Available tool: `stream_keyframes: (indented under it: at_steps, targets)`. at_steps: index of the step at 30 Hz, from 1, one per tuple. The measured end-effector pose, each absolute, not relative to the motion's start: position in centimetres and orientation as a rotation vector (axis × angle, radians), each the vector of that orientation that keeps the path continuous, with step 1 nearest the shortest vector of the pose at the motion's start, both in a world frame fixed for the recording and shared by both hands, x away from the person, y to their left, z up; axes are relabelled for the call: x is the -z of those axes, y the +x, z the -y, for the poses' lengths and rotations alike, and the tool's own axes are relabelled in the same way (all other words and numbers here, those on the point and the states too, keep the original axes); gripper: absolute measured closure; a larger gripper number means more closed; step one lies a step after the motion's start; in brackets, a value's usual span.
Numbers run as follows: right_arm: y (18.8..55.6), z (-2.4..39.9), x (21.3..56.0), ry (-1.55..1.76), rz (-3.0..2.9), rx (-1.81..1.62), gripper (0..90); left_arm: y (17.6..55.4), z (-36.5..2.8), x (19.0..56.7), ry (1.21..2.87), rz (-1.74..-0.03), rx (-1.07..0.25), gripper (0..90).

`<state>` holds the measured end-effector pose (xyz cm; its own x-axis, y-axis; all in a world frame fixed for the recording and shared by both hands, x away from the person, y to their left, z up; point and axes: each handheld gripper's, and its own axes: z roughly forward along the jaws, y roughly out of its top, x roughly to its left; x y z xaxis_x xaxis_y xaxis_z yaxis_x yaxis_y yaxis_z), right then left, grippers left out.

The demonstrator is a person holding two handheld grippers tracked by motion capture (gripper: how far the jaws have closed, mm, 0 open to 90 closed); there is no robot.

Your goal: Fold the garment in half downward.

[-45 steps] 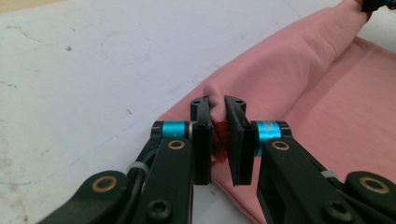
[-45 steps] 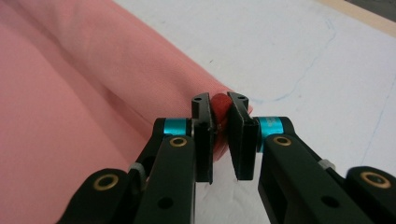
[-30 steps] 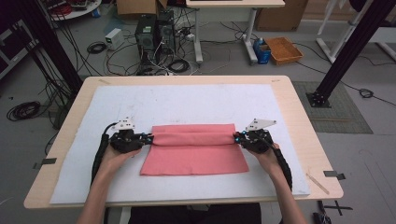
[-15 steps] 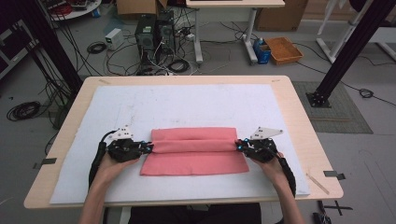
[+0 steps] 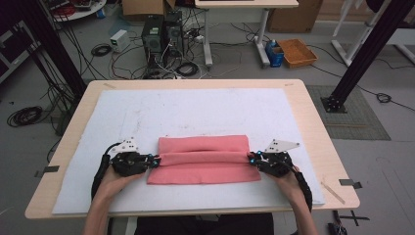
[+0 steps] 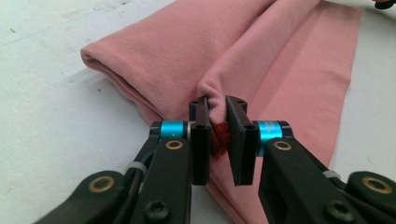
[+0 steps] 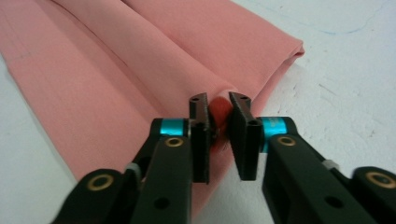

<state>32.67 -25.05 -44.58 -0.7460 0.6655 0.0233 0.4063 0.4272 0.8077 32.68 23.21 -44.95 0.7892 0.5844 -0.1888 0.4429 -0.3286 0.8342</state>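
A pink cloth [image 5: 203,169] lies folded on the white mat [image 5: 195,112], with a raised roll along its middle. My left gripper [image 5: 157,160] grips the roll's left end and my right gripper [image 5: 250,159] its right end. In the left gripper view the jaws [image 6: 218,105] pinch a bunched fold of the cloth [image 6: 177,51]. In the right gripper view the jaws [image 7: 218,100] hold a small bulge of the cloth [image 7: 116,70], which touches both pads. Both pairs of jaws have just been opening a little, with the cloth still between them.
The mat covers most of the wooden table [image 5: 313,127]. On the floor beyond the table are computer cases [image 5: 164,32], loose cables and an orange tray [image 5: 297,51]. A black frame post [image 5: 362,54] stands at the right.
Both hands have drawn the held fold toward the table's near edge, laying it over the lower layer, so the cloth looks narrower. The jaws stand slightly wider than before.
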Motion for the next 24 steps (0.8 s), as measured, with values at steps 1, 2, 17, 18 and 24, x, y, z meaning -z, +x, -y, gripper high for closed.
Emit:
stream_keyframes:
  at_steps: [1, 2, 17, 18, 24]
  targets:
    - [32.7, 25.0, 44.6, 0.932, -2.389, -1.228, 70.6, 32.6, -23.3, 44.9, 1.972, -0.764, -0.179, 74.8]
    - [32.6, 25.1, 44.7, 0.924, -2.393, -1.232, 69.5, 32.5, -23.3, 44.9, 1.967, -0.755, -0.185, 74.0]
    - [30.9, 24.6, 44.0, 0.793, -2.397, -1.256, 83.7, 30.9, -22.9, 44.4, 2.008, -0.674, -0.193, 81.2]
    - [30.8, 24.7, 44.0, 0.787, -2.398, -1.262, 83.8, 30.7, -23.0, 44.4, 2.012, -0.669, -0.189, 81.2]
    - [29.9, 25.5, 44.0, 0.774, -2.415, -1.302, 83.9, 30.2, -23.4, 44.4, 2.033, -0.653, -0.193, 81.1]
